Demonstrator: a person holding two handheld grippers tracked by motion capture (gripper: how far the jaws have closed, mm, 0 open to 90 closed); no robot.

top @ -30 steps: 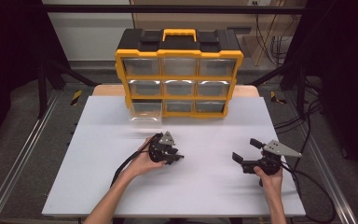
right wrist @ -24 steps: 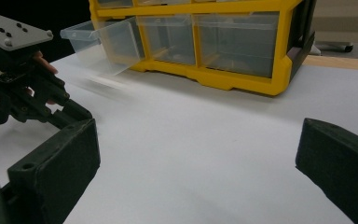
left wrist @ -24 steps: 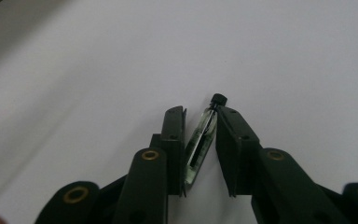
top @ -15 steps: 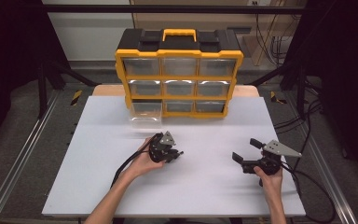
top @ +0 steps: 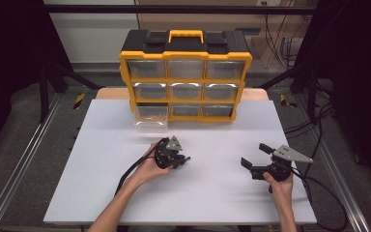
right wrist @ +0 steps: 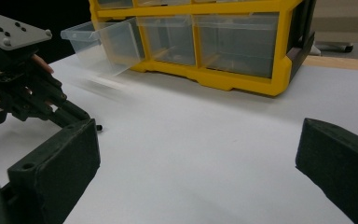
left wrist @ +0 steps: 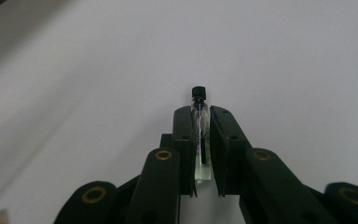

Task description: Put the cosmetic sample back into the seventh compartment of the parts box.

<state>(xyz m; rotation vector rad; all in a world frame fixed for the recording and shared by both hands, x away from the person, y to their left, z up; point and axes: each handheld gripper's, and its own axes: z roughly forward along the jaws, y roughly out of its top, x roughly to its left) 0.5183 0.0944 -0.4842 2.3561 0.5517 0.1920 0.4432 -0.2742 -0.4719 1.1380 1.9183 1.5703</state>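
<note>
A small clear glass vial (left wrist: 200,144) with a black cap (left wrist: 198,92) lies between the jaws of my left gripper (left wrist: 201,111). Those jaws have just been closing and their pads press on the vial's sides. In the high view the left gripper (top: 185,160) rests low on the white table (top: 212,203), left of centre and pointing right. My right gripper (top: 254,155) stands open at the right, pointing left, with nothing between its pads (right wrist: 65,158). The right gripper view also shows the left gripper (right wrist: 91,123) and the vial's cap (right wrist: 99,127) at its tip.
A yellow and black drawer organiser (top: 185,77) stands at the table's far edge. Its bottom-left clear drawer (top: 150,117) is pulled out toward me. Black cables trail from both grippers. A metal frame rail (top: 24,159) runs along the left side.
</note>
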